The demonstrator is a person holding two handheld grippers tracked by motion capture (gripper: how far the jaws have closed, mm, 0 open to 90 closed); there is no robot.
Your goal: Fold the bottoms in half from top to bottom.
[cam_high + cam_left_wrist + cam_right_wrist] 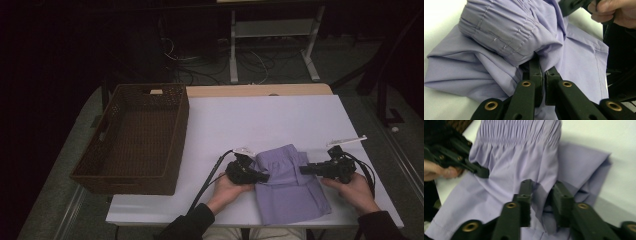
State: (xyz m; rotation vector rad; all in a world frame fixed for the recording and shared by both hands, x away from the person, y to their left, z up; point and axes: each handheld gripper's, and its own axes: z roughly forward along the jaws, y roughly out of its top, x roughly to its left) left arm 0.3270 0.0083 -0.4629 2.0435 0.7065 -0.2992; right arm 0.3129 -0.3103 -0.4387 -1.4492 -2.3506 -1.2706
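Observation:
A lilac garment with an elastic waistband (290, 187) lies folded near the front edge of the white table (260, 115). My left gripper (262, 177) comes at it from the left and is shut on a bunched fold just below the waistband (509, 32), the cloth pinched between the jaws (541, 65). From the right, my right gripper (303, 170) reaches the garment's other edge. Its jaws stand apart (541, 188) with a loose fold of the cloth (524, 157) between them, not pressed. The left gripper (477, 171) is also seen in the right gripper view.
A dark brown woven basket (182, 130) stands on the table's left side and reaches past its left edge. A thin white strip (346, 140) lies behind the right gripper, and a small white tag (244, 150) behind the left one. Cables and a desk frame (270, 30) lie beyond the table.

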